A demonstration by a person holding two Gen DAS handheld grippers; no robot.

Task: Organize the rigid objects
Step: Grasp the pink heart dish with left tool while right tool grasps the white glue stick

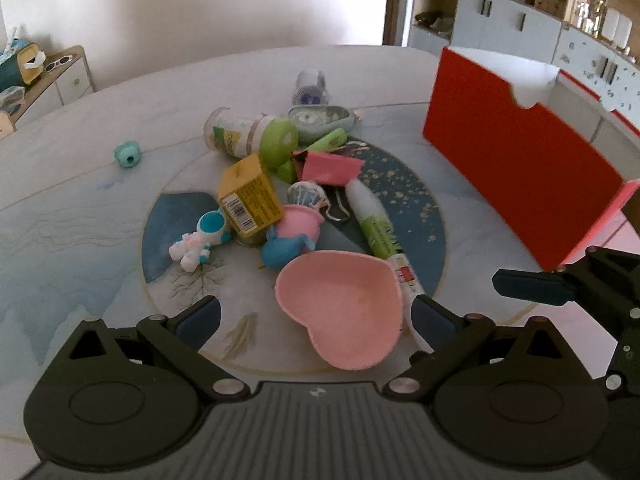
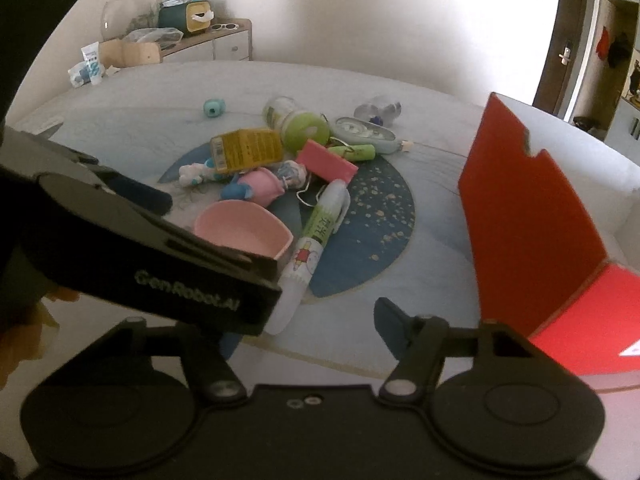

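Note:
A pile of small rigid things lies on the round mat [image 1: 404, 200]. Nearest is a pink heart-shaped bowl [image 1: 340, 312], which sits between the spread fingers of my left gripper [image 1: 316, 316]; the pads do not touch it. A green and white glue pen [image 1: 376, 224] lies along the bowl's right side. In the right wrist view the pen's white end [image 2: 290, 300] lies ahead of my right gripper [image 2: 312, 332], whose jaws stand apart with nothing pressed. The left gripper's black housing [image 2: 160, 252] hides the right gripper's left finger.
A yellow box [image 1: 250, 196], an astronaut figure [image 1: 200, 240], a pink and blue toy [image 1: 292, 236], a green-lidded jar [image 1: 248, 136] and a pink block [image 1: 330, 166] fill the pile. A teal piece [image 1: 128, 154] lies apart. An open red box [image 1: 520, 168] stands right.

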